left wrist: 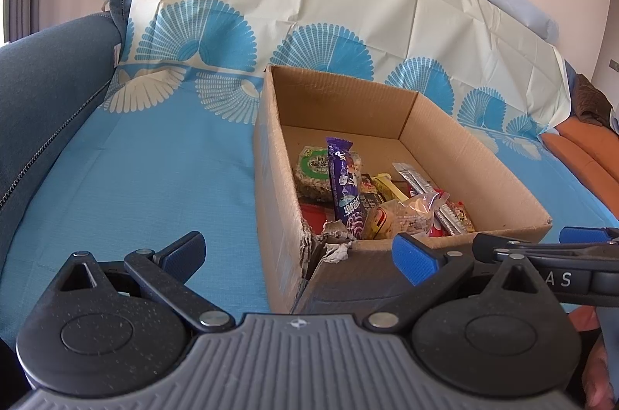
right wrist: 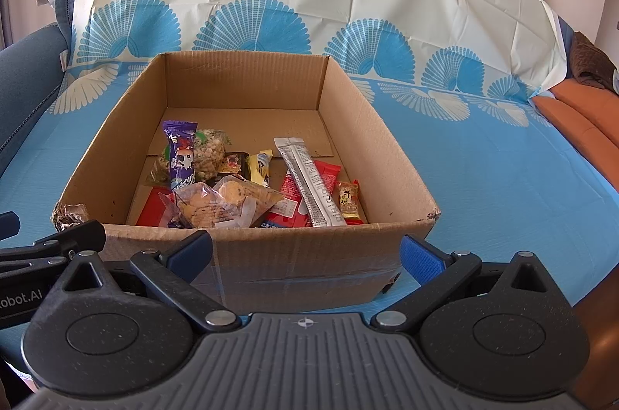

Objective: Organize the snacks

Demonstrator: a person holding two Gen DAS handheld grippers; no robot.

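An open cardboard box (right wrist: 387, 154) (left wrist: 476, 158) sits on a blue patterned cloth and holds several snacks. Among them are a purple packet (right wrist: 181, 154) (left wrist: 345, 185), a round rice cake (right wrist: 211, 152) (left wrist: 309, 174), a clear bag of crackers (right wrist: 224, 203) (left wrist: 410, 212), a grey stick pack (right wrist: 311, 181), red wrappers (right wrist: 288, 203) and a yellow bar (right wrist: 260, 168). My right gripper (right wrist: 305, 251) is open in front of the box's near wall, with nothing between its fingers. My left gripper (left wrist: 298, 251) is open at the box's torn near corner (left wrist: 329, 243), also holding nothing.
The cloth (left wrist: 154, 177) covers a sofa seat and backrest. A dark blue armrest (left wrist: 46, 92) rises on the left, and orange cushions (right wrist: 580, 115) lie on the right. The other gripper's arm reaches in from the right edge of the left wrist view.
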